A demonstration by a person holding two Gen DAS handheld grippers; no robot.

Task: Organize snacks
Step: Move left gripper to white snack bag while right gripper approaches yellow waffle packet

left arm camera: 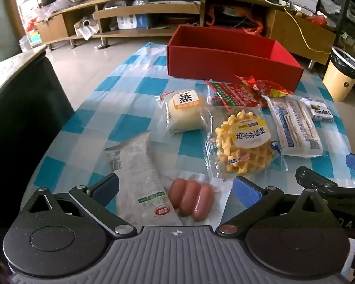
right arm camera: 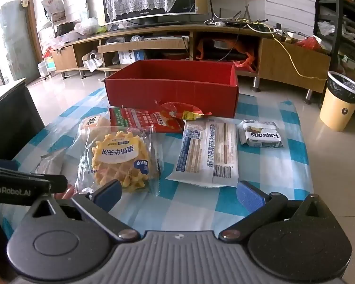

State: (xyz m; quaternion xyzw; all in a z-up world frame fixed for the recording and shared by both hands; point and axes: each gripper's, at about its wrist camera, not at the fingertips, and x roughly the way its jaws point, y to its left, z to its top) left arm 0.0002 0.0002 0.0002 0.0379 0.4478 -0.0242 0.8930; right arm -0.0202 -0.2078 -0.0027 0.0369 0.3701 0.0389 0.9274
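An empty red box [left arm camera: 224, 58] [right arm camera: 172, 90] stands at the table's far side. In front of it lie packed snacks: a steamed bun [left arm camera: 184, 111], a waffle [left arm camera: 243, 146] [right arm camera: 120, 158], a red packet [left arm camera: 234, 93] [right arm camera: 149, 119], a long white-blue pack [left arm camera: 293, 127] [right arm camera: 208, 151], a small Kaprons pack [left arm camera: 318, 112] [right arm camera: 260, 133], a white sachet [left arm camera: 139, 177] and a sausage pack [left arm camera: 191, 198]. My left gripper [left arm camera: 176, 189] is open just above the sachet and sausages. My right gripper [right arm camera: 178, 193] is open and empty over the tablecloth, near the waffle and white-blue pack.
The table has a blue-white checked cloth [right arm camera: 284, 172]. A dark chair [left arm camera: 23, 118] stands at the left edge. A yellow bin [right arm camera: 340, 104] stands on the floor at right. A wooden TV stand [right arm camera: 177, 45] runs along the back.
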